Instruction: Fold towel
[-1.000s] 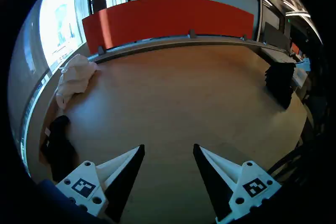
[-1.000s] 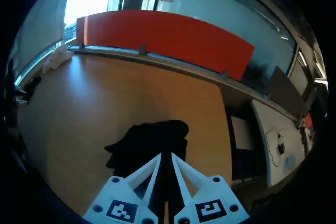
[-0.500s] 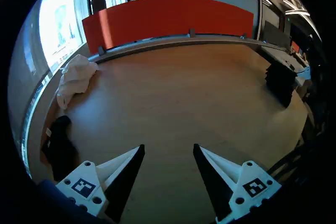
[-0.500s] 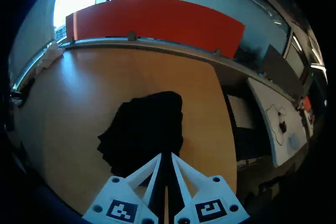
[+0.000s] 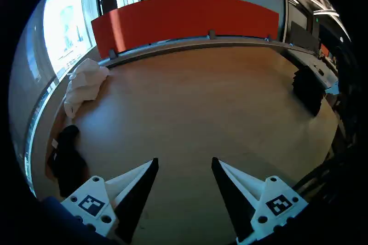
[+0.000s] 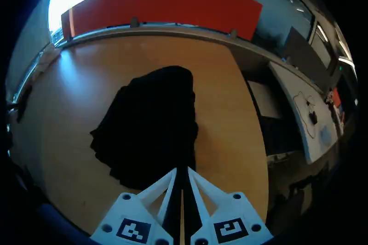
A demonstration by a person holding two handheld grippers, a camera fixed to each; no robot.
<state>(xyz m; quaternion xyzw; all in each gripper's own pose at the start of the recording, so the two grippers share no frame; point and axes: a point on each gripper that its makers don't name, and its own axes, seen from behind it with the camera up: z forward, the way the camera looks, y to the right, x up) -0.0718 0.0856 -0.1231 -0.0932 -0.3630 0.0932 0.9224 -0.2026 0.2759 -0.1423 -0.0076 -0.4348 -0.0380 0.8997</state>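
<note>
Got the right gripper (image 6: 182,169) clamped on the black towel (image 6: 147,121) — soft, floppy, light — and the left gripper (image 5: 184,159) wide apart over the table (image 5: 193,98), so best grabbing a corner.

Bottom centre: right tool (image 6: 181,173), fingers drawn nearly together, pinching an edge of the black towel (image 6: 147,125). The towel spreads crumpled from the fingertips up to mid-frame over the wooden bench (image 6: 78,88). Top: red panel (image 6: 161,3) along the bench's far edge. Right: white desk (image 6: 299,121).

Matt black cloth towel (image 6: 147,125) on smooth wood table (image 6: 60,107).
</note>
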